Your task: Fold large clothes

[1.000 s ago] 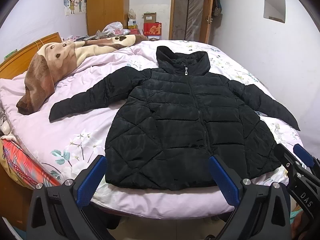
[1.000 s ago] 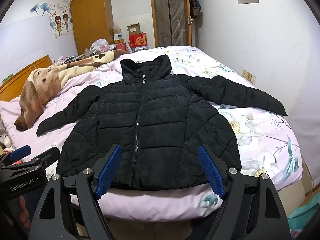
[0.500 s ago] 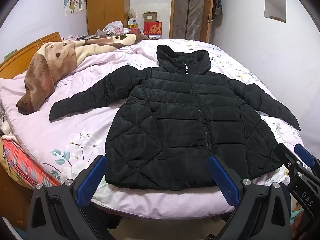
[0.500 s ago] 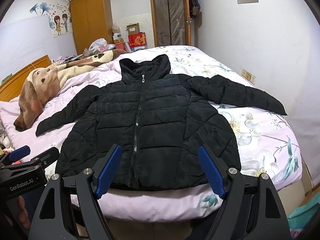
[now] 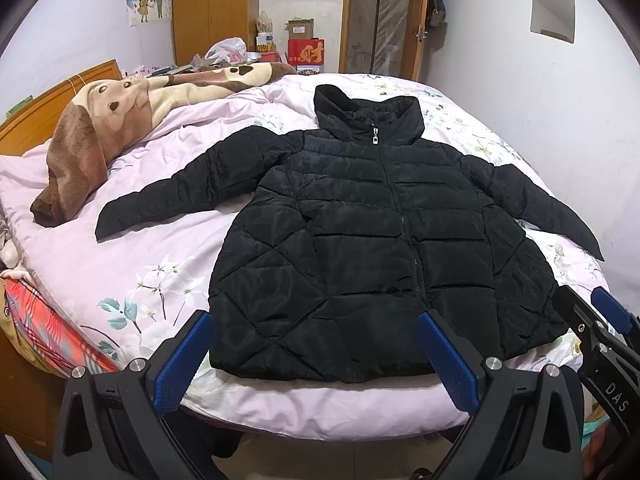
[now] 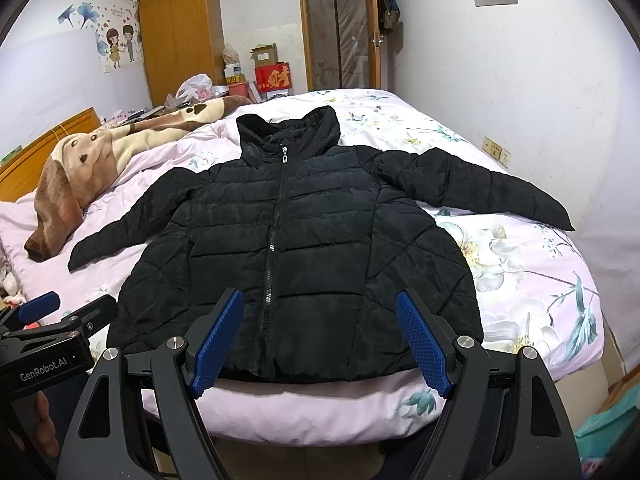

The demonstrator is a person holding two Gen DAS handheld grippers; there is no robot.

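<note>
A black quilted puffer jacket (image 5: 360, 240) (image 6: 292, 248) lies flat on the bed, front up and zipped, collar toward the far side. Both sleeves spread outward, the left sleeve (image 5: 180, 192) toward the blanket and the right sleeve (image 6: 480, 192) toward the wall. My left gripper (image 5: 316, 352) hovers open just short of the jacket's hem, blue pads wide apart, holding nothing. My right gripper (image 6: 320, 332) is open too, near the hem at the zipper's lower end. Each gripper shows at the edge of the other's view: the right gripper (image 5: 596, 328) and the left gripper (image 6: 68, 312).
The bed (image 5: 140, 264) carries a pink floral quilt. A brown and cream dog-print blanket (image 5: 100, 136) lies along the left by the wooden headboard (image 5: 48, 108). A wardrobe (image 6: 180, 36), boxes and a door stand beyond. The wall (image 6: 540, 100) runs close on the right.
Both grippers have crept slightly closer to the jacket's hem. The jacket has not moved and both grippers stay open.
</note>
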